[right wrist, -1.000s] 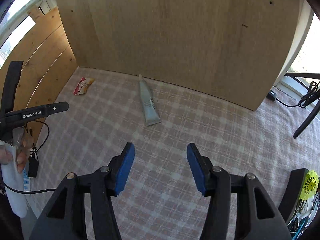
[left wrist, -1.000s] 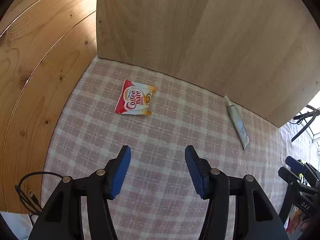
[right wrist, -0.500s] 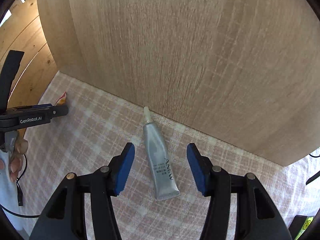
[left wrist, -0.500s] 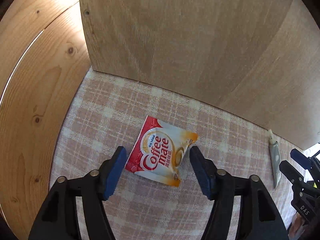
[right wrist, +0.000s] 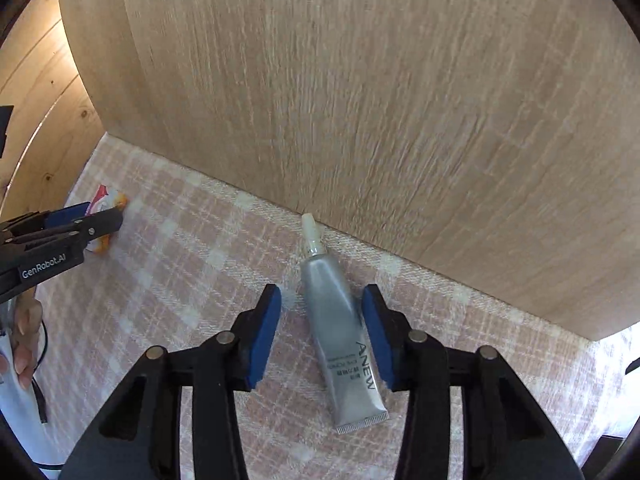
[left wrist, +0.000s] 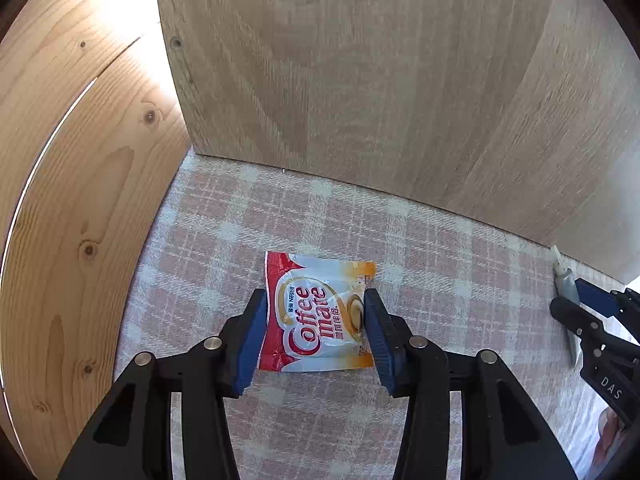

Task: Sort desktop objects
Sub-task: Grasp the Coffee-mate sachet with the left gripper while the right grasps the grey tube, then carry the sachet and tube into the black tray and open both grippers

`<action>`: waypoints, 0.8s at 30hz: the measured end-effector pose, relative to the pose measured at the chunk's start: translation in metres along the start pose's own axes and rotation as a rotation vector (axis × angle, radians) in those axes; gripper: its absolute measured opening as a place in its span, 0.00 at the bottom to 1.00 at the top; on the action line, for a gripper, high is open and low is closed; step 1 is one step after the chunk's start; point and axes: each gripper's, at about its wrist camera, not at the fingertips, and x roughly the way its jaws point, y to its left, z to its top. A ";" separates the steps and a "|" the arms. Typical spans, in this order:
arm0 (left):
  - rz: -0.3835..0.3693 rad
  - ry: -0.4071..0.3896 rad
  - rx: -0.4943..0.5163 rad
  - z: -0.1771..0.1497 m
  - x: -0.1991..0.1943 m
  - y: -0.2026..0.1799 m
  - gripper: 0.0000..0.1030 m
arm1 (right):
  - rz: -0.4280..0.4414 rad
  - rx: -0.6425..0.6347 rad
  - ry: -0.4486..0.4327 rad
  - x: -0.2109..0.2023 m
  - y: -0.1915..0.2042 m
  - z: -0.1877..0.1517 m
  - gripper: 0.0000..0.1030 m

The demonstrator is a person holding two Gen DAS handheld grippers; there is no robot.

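Sachet [left wrist: 320, 314] between closing left fingers [left wrist: 256, 332], tube [right wrist: 344, 344] between closing right fingers [right wrist: 376, 332], beside backboard [right wrist: 360, 100].

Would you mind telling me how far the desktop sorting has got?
Nothing looks sorted yet. The left gripper is closing around the Coffee-mate sachet, the right gripper around the silver tube; both still lie on the checked cloth. Lifting and placing remain.

Home-style desk corner, pink plaid tablecloth [left wrist: 440, 248] over the top, pale wood-grain back panel [right wrist: 360, 100], knotty pine boards [left wrist: 80, 200] at the side, loose cable [right wrist: 40, 384] at the edge, daylight spilling in
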 end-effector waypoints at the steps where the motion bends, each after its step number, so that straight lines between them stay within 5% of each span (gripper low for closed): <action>1: -0.001 -0.001 -0.006 -0.004 -0.002 0.000 0.41 | -0.011 -0.006 0.003 0.000 0.001 0.000 0.27; 9: -0.060 -0.001 -0.027 -0.067 -0.025 -0.016 0.34 | 0.022 -0.004 0.026 -0.013 -0.004 -0.033 0.24; 24: -0.173 0.025 0.010 -0.250 -0.093 -0.130 0.31 | 0.051 0.094 0.026 -0.078 -0.043 -0.173 0.23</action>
